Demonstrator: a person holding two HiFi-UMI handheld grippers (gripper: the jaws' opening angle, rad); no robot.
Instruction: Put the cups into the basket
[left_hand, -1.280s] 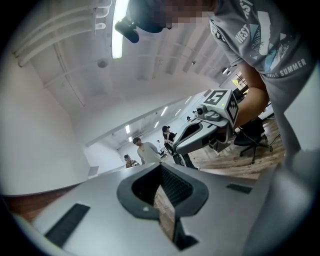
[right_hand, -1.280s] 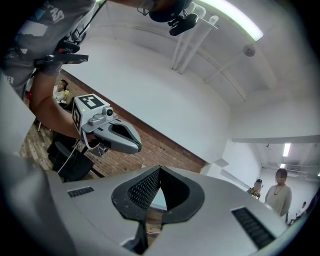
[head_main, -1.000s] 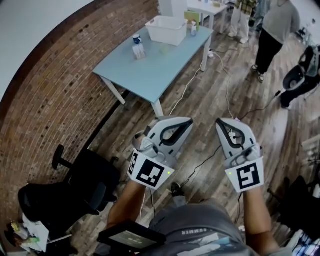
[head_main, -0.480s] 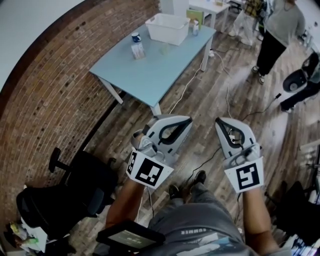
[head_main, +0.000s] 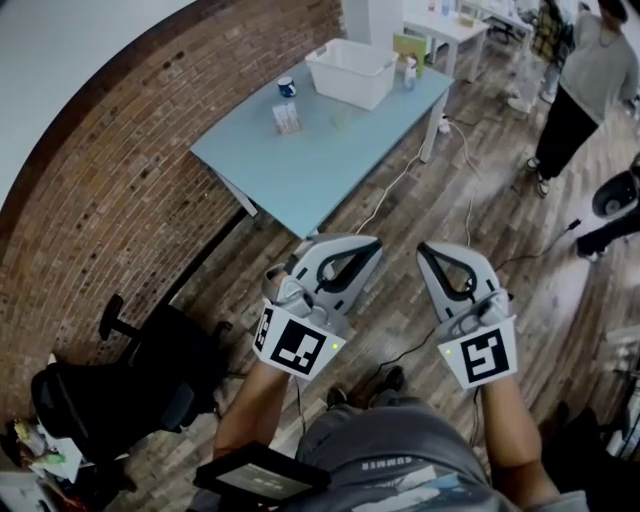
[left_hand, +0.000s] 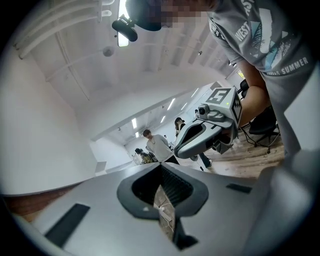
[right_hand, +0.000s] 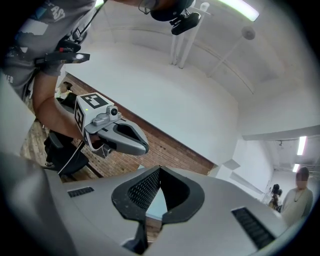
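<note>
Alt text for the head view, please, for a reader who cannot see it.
The left gripper and right gripper, both shut and empty, point toward a light blue table beside a brick wall. On it stand a white basket and a blue cup.

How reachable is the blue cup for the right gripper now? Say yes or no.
Likely no. The right gripper is shut over the floor, short of the table, and the blue cup stands near its wall-side edge. Nothing blocks the path; stepping closer should do.
</note>
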